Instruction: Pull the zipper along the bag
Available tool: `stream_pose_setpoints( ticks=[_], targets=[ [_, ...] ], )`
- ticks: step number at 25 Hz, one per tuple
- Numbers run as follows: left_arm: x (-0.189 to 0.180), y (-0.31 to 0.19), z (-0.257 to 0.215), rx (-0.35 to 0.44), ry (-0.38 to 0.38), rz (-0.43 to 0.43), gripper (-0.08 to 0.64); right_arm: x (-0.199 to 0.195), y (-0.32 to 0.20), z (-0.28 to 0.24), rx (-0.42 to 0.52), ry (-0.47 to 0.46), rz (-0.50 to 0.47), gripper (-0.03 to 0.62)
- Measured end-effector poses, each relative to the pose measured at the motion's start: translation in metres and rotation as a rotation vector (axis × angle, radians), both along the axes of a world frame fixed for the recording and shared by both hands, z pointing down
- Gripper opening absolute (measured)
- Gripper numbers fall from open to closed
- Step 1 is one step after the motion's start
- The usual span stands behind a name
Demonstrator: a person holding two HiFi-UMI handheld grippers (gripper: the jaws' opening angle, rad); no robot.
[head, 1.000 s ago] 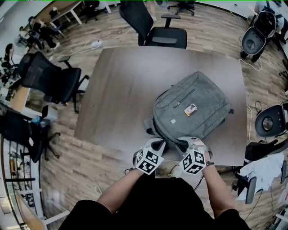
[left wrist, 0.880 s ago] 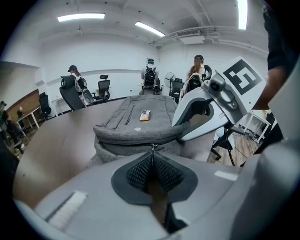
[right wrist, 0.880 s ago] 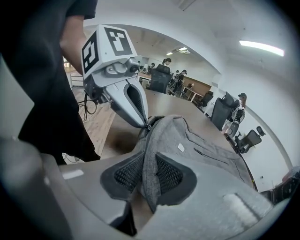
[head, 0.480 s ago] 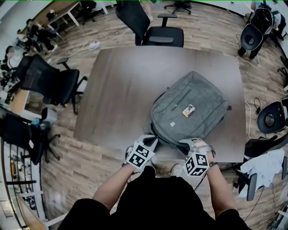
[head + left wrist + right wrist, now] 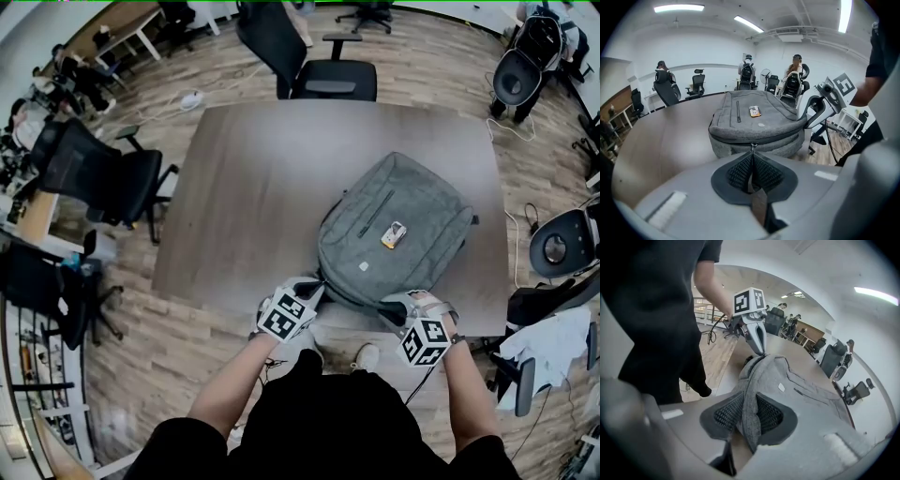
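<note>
A grey backpack lies flat on the wooden table, its bottom end at the near edge. My left gripper is at the bag's near left corner, shut on the dark zipper pull, which runs taut from the slider into the jaws of the left gripper. At the near right corner, my right gripper is shut on a fold of the bag's grey fabric. The right gripper view shows the right gripper pinching that fold, and the left gripper at the bag's far end.
A small orange-and-white tag lies on the bag's top. Black office chairs stand at the far edge, to the left and to the right. The person's shoes show below the table's near edge.
The left gripper has moved left along the bag's near edge with the zipper pull. The right gripper has shifted slightly right, so the two stand farther apart.
</note>
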State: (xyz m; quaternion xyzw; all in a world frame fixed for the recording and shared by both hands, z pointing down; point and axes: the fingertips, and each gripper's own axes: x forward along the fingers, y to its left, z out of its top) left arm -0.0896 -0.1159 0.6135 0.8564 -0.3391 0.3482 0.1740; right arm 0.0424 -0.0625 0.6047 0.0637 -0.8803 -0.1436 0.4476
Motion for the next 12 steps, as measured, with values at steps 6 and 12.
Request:
stream_pose_setpoints(
  ticks=[6,12],
  targets=[
    [0.009,0.003,-0.010,0.070,-0.006,0.028,0.026,-0.022,-0.013,-0.025,-0.235,-0.226,0.271,0.199],
    [0.028,0.017,-0.017,0.092,0.014,0.073,0.026,-0.066,-0.035,-0.031,-0.275,-0.294,0.414,0.199]
  ],
)
